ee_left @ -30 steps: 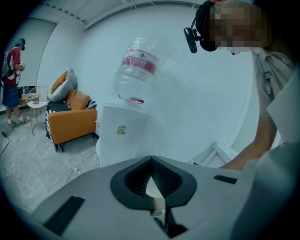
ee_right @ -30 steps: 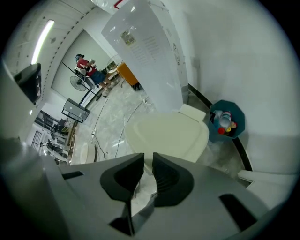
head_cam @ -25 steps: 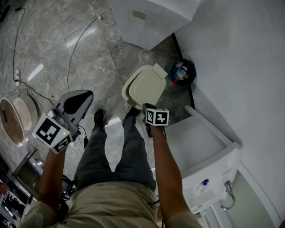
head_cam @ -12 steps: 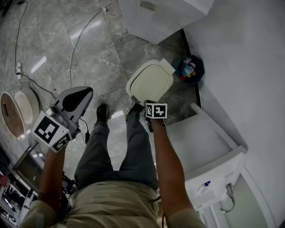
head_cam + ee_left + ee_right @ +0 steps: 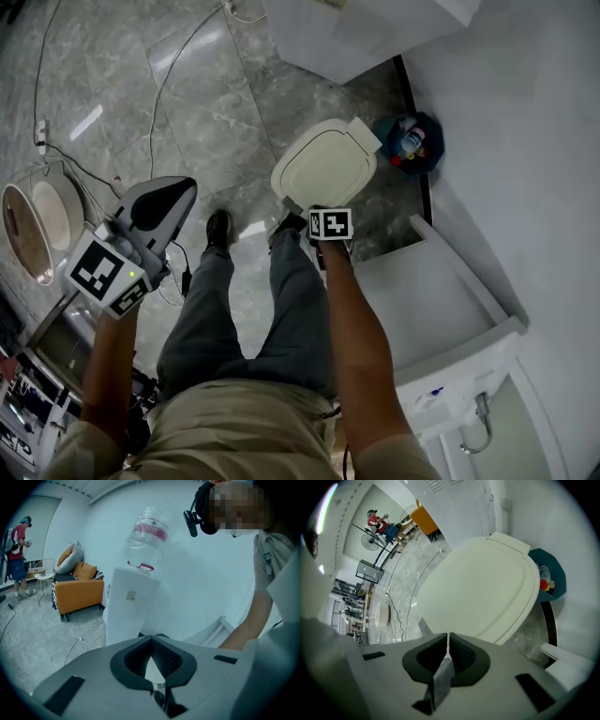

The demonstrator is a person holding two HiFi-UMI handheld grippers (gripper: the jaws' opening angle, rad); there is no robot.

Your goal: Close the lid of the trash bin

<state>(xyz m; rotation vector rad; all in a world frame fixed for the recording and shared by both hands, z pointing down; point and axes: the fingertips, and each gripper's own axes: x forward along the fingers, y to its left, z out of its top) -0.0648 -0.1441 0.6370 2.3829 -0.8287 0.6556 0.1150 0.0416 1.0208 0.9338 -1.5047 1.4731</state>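
The trash bin's cream lid [image 5: 325, 167] lies flat over the bin on the marble floor, hinge toward the wall. In the right gripper view the lid [image 5: 483, 590] fills the middle, with clear bag plastic [image 5: 529, 639] showing under its edge. My right gripper [image 5: 319, 212] sits at the lid's near edge, just above it; its jaws [image 5: 447, 638] are shut with nothing between them. My left gripper [image 5: 183, 192] is held up at the left, well away from the bin, and its jaws [image 5: 151, 640] are shut and empty.
A small dark teal bin [image 5: 412, 142] holding bottles stands by the wall beyond the lid. A white water dispenser [image 5: 356, 28] is behind it, a white shelf unit [image 5: 441, 309] at my right. Cables [image 5: 187, 56] cross the floor. My shoes [image 5: 217, 228] stand near the bin.
The dark gap at the lid's left edge has gone; the lid now lies flat. The right gripper stayed at its near edge. The view shifted slightly.
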